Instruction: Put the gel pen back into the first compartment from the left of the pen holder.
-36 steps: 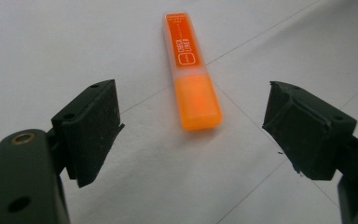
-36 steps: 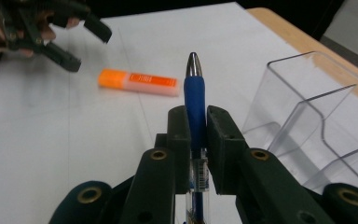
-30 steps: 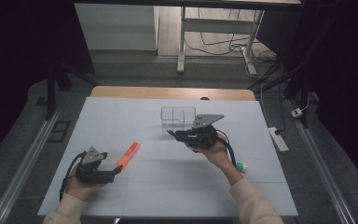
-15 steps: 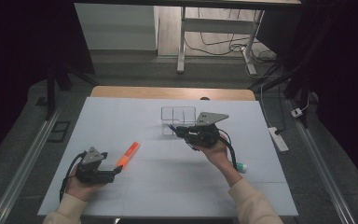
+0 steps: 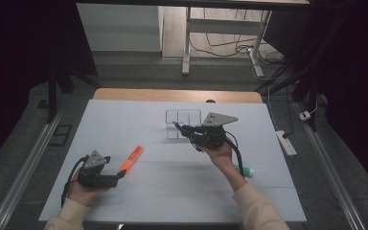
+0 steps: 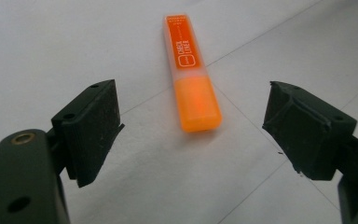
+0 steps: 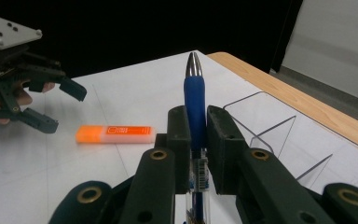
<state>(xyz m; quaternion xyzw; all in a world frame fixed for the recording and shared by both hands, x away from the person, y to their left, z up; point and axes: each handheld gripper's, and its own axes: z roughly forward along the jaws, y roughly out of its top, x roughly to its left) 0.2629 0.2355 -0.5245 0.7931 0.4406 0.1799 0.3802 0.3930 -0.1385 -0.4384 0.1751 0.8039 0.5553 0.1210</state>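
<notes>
An orange highlighter (image 5: 132,158) lies flat on the white table cover, left of centre. My left gripper (image 5: 120,174) rests low on the table just short of its near end, open, with the highlighter (image 6: 191,79) lying ahead between the wide-apart jaws and touching neither. My right gripper (image 5: 181,128) is held above the table near a clear plastic box (image 5: 183,117), shut on a blue pen (image 7: 195,88) whose metal tip points forward and up. In the right gripper view (image 7: 197,123) the box (image 7: 270,135) is to the right, and the highlighter (image 7: 115,134) and left gripper (image 7: 58,106) are at the left.
A small teal-capped item (image 5: 247,171) lies beside the right forearm. The wooden table edge (image 5: 177,95) runs along the far side. A power strip (image 5: 286,142) and cables lie on the floor to the right, with table legs beyond.
</notes>
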